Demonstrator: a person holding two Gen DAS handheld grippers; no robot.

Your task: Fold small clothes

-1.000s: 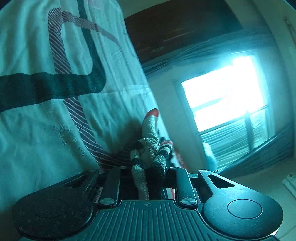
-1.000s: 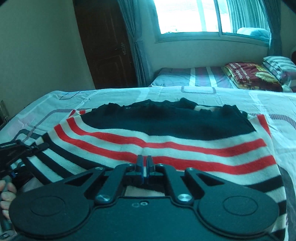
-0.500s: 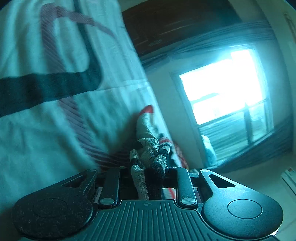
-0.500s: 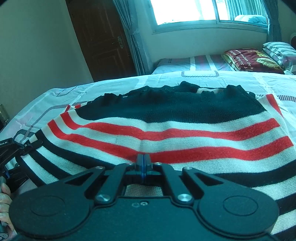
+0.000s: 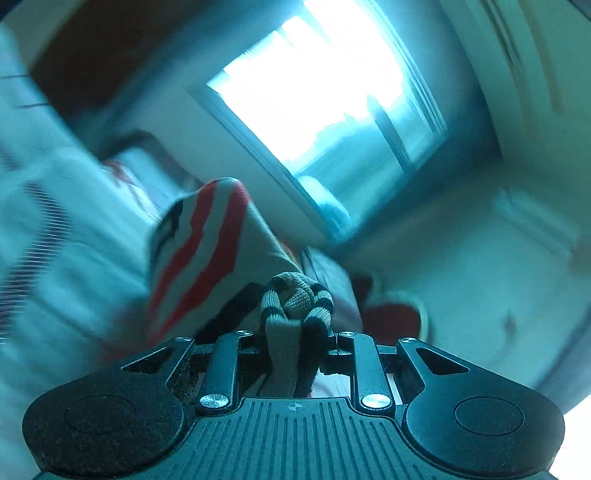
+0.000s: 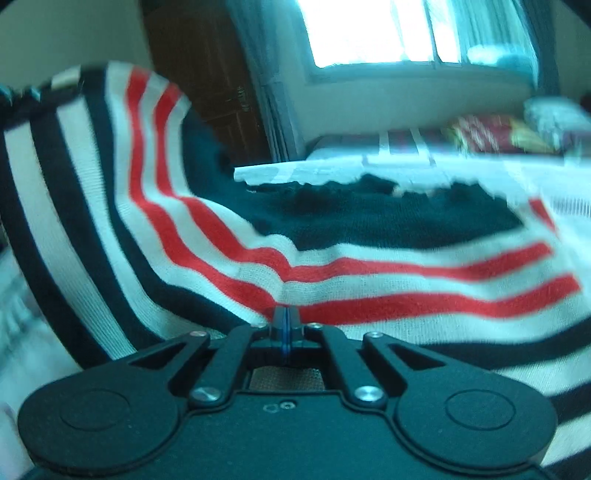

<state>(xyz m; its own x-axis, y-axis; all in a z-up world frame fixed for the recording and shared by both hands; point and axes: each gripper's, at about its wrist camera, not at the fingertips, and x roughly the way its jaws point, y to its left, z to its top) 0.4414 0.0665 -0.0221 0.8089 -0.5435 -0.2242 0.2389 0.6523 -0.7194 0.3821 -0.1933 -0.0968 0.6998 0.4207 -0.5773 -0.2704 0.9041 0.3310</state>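
Note:
A knitted sweater (image 6: 369, 266) with red, white and black stripes lies on the bed sheet (image 6: 314, 171). Its left side (image 6: 92, 166) is raised in a tall curved flap. My left gripper (image 5: 295, 332) is shut on a bunched striped corner (image 5: 295, 299) of that sweater and holds it in the air, with the cloth (image 5: 199, 251) trailing down to the left. My right gripper (image 6: 284, 321) is shut, its tips low over the sweater's near edge. No cloth shows between its fingers.
A second bed with red and striped pillows (image 6: 491, 136) stands behind, under a bright window (image 6: 369, 29). A dark wooden door (image 6: 207, 74) and a curtain (image 6: 273, 92) are at the back left. Both views are blurred.
The left gripper has risen and rolled with the corner in it, and the sweater's left side went up from flat into a standing flap. The right gripper has stayed in place.

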